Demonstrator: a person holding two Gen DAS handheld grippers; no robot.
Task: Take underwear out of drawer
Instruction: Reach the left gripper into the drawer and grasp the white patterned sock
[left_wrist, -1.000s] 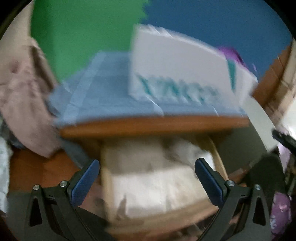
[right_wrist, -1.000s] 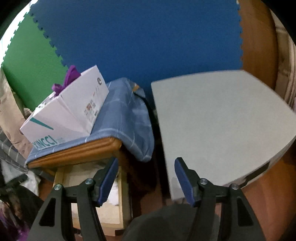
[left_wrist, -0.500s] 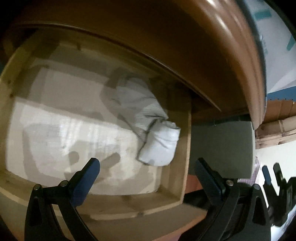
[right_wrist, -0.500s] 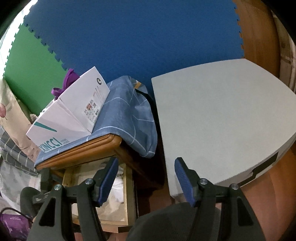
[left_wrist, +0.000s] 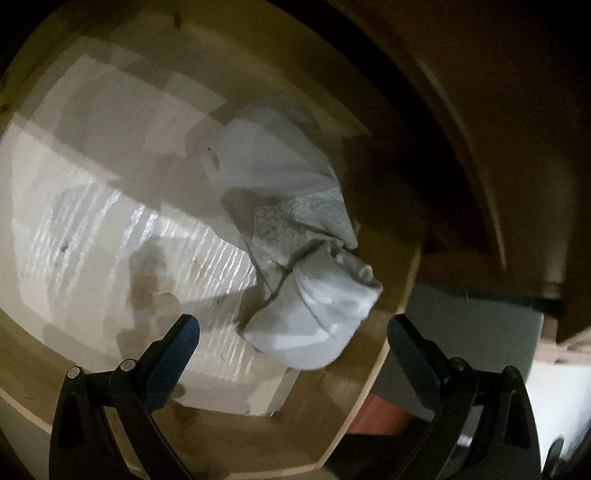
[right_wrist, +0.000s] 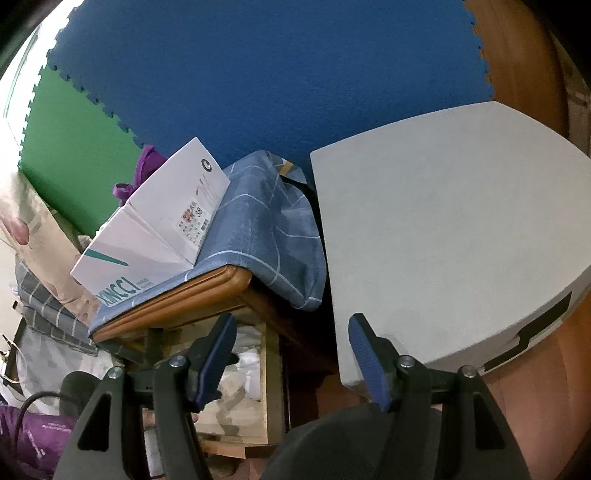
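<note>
In the left wrist view, a crumpled pale grey piece of underwear (left_wrist: 295, 251) lies in the right part of the open wooden drawer (left_wrist: 391, 332), on a white liner. My left gripper (left_wrist: 291, 350) is open just above and in front of the underwear, its jaws apart on either side of its near end, not touching it. In the right wrist view, my right gripper (right_wrist: 288, 354) is open and empty, held above and to the right of the drawer (right_wrist: 271, 387), whose white contents show partly.
A wooden nightstand top (right_wrist: 207, 291) with a blue cloth (right_wrist: 266, 229) and a white box (right_wrist: 162, 229) overhangs the drawer. A grey block (right_wrist: 443, 236) stands to its right. Blue and green mats (right_wrist: 258, 74) line the wall. Clothes (right_wrist: 40, 266) pile at left.
My left gripper has moved down into the drawer, closer to the underwear. My right gripper has drifted only slightly.
</note>
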